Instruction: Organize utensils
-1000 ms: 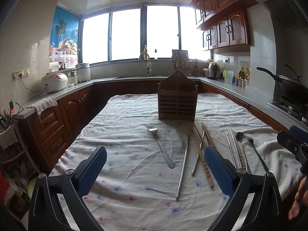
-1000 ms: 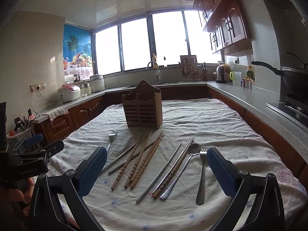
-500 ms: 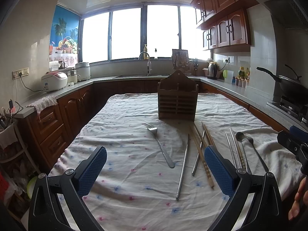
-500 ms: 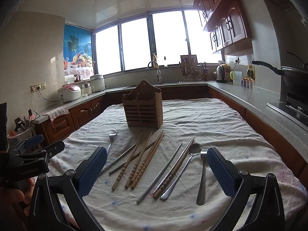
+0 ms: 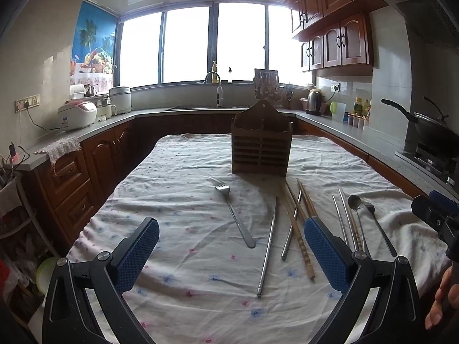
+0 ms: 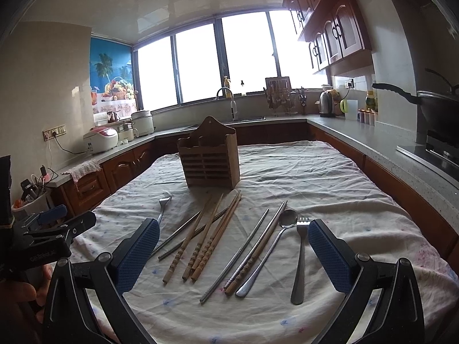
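A wooden slotted utensil holder stands upright mid-table on the white cloth. In front of it lie a fork, metal chopsticks, several wooden chopsticks, a spoon and a second fork. My left gripper is open and empty above the near table edge. My right gripper is open and empty, hovering over the handle ends of the utensils.
The table sits inside a U-shaped kitchen counter. A rice cooker stands on the left counter, a sink tap at the back, a kettle and a wok at the right.
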Motion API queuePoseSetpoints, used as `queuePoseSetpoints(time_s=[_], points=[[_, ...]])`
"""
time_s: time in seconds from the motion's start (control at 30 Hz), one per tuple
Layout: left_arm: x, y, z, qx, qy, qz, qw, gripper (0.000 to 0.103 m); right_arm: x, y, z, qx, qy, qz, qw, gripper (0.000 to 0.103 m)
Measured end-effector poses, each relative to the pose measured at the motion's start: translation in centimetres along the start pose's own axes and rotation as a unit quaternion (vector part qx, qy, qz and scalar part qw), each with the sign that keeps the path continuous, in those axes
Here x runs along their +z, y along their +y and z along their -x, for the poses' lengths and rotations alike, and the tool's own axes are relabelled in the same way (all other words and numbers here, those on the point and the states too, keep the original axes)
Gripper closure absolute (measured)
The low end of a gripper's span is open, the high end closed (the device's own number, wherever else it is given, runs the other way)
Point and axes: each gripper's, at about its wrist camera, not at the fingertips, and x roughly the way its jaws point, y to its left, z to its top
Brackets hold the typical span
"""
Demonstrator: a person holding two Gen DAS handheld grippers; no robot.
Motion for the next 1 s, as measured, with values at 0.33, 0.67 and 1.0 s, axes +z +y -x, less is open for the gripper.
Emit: queuePoseSetpoints(time_s=[0.33, 0.67, 1.0], points=[[3.0, 1.0, -3.6, -0.037, 0.051, 0.019, 0.9978, 0.001, 0.9, -1.6, -2.4, -0.002, 0.027, -0.021, 0.999, 0.001], [6.7, 1.4, -9.8, -0.069, 0.123, 0.031, 0.9895, 0.008, 2.4, -3.2, -7.2, 0.011, 0.082, -0.054, 0.995, 0.033], [9.6, -0.3, -16.5, -0.109, 0.185, 0.011, 0.9767, 0.028, 2.6, -4.0, -12.9, 0.014, 0.164, -0.079, 0.983, 0.057]])
